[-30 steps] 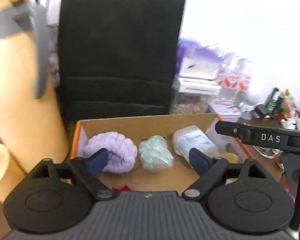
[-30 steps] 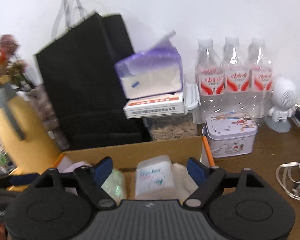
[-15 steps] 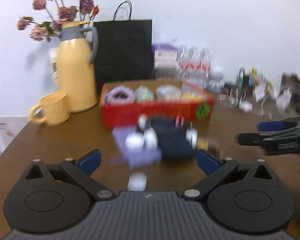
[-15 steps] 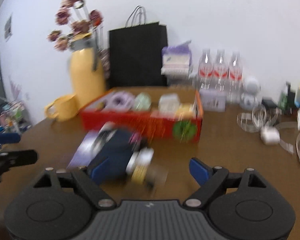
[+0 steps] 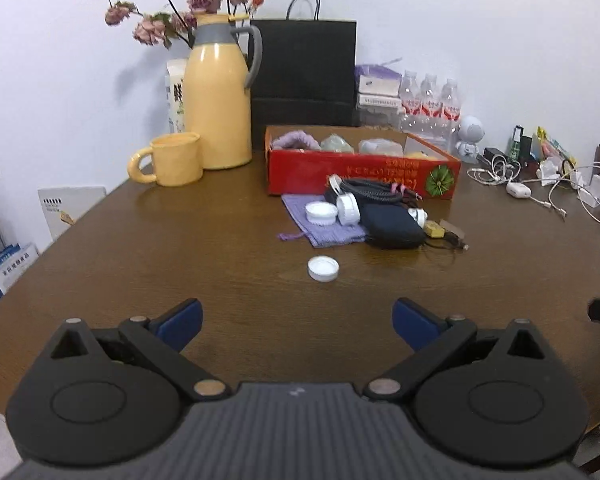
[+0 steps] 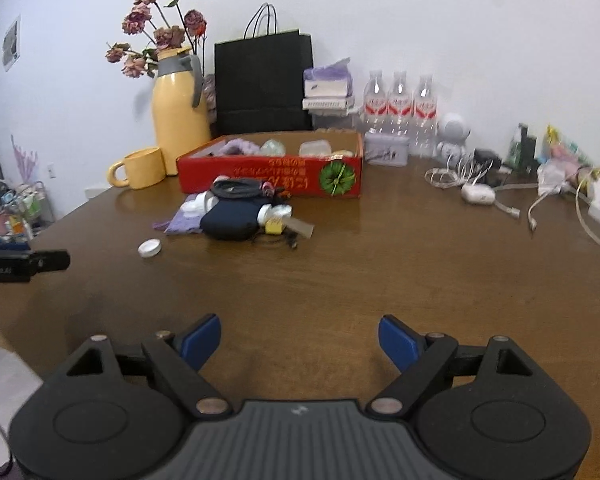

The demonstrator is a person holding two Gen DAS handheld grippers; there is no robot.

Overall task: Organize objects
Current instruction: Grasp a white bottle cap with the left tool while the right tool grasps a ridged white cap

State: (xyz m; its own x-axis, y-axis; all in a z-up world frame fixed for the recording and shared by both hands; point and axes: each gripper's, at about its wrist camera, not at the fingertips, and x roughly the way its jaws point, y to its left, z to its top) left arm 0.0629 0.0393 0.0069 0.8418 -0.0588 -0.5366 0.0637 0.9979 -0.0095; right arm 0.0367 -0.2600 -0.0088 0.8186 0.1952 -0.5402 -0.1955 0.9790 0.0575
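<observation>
A: Left gripper (image 5: 296, 314) and right gripper (image 6: 300, 338) both spread, empty, now pulled back from the red box (image 5: 360, 168).
B: White cap (image 5: 323, 269) nearest, pouch pile (image 5: 388, 222) beyond, box farthest. Loose items remain unsorted.

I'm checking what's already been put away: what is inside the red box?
In the red box: a purple knitted piece, a pale green bundle, a white packet and something yellow. The front wall hides their lower parts and anything lying flat.
</observation>
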